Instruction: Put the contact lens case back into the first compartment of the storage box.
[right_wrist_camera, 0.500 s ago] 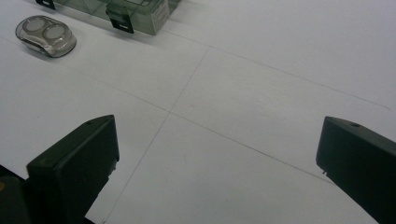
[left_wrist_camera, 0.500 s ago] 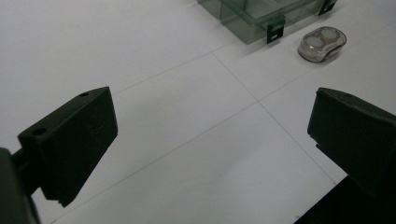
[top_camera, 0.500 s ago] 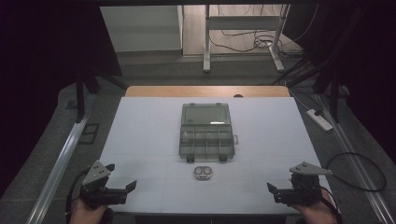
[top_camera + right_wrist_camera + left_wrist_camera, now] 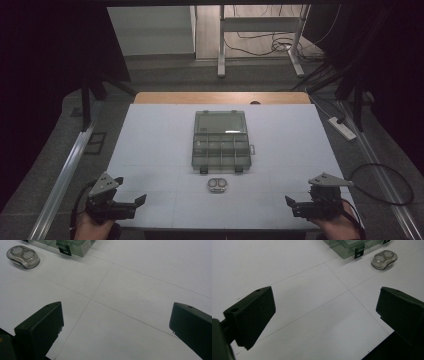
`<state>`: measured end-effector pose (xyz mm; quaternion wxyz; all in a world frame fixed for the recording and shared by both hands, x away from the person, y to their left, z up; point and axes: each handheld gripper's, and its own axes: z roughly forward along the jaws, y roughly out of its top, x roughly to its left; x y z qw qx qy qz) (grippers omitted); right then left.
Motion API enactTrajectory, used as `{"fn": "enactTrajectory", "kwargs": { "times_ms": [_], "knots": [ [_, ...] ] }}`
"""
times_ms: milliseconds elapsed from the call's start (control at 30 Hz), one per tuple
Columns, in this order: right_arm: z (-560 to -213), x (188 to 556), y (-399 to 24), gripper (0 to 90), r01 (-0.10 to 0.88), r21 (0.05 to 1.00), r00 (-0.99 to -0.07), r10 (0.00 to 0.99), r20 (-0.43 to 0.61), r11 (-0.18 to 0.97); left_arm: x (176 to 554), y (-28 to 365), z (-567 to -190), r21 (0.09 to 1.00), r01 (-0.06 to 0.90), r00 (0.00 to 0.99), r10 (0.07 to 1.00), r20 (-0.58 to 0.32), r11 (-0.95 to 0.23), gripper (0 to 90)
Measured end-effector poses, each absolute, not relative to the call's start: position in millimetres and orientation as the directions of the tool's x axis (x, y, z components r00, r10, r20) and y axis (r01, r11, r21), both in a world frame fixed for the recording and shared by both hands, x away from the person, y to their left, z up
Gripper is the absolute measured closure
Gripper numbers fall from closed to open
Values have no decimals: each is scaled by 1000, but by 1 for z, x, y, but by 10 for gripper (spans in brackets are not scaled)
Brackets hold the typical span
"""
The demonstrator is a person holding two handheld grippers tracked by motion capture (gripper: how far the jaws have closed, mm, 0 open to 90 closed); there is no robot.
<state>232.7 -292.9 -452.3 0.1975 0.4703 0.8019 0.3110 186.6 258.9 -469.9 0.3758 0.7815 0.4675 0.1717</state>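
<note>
A clear grey compartment box lies open in the middle of the white table, its lid folded back. A small clear oval case with two round white discs inside lies just in front of it, also seen as the small case and the small case. My left gripper rests at the near left corner, open, nothing between its jaws. My right gripper sits at the near right corner, open and empty too. Both point inward toward the middle.
Thin pencil lines cross the table surface. A white power strip lies on the floor right of the table, with a black cable looping near it. A metal rail runs along the left side. A desk frame stands beyond the far edge.
</note>
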Motion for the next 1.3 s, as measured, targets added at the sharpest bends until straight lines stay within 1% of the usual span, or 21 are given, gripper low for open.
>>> {"fn": "enactTrajectory", "kwargs": {
  "times_ms": [433,600,800,900,1167,1300],
  "knots": [
    [-452,233,-293,0,625,687,-498,867,-16,371,186,259,-470,748,599,511,856,-82,-287,25],
    [-451,233,-292,0,612,691,-527,850,-5,384,186,259,-470,748,601,510,856,-88,-281,25],
    [-450,237,-288,0,572,724,-571,821,15,385,186,259,-470,749,601,510,856,-91,-279,25],
    [-451,239,-286,0,579,717,-585,810,33,388,186,259,-470,749,601,510,855,-90,-280,25],
    [-453,243,-280,0,551,720,-624,781,21,421,186,259,-470,748,598,513,854,-80,-289,27],
    [-451,246,-276,0,544,719,-646,763,31,432,186,259,-470,748,600,511,856,-84,-285,27]
  ]
}}
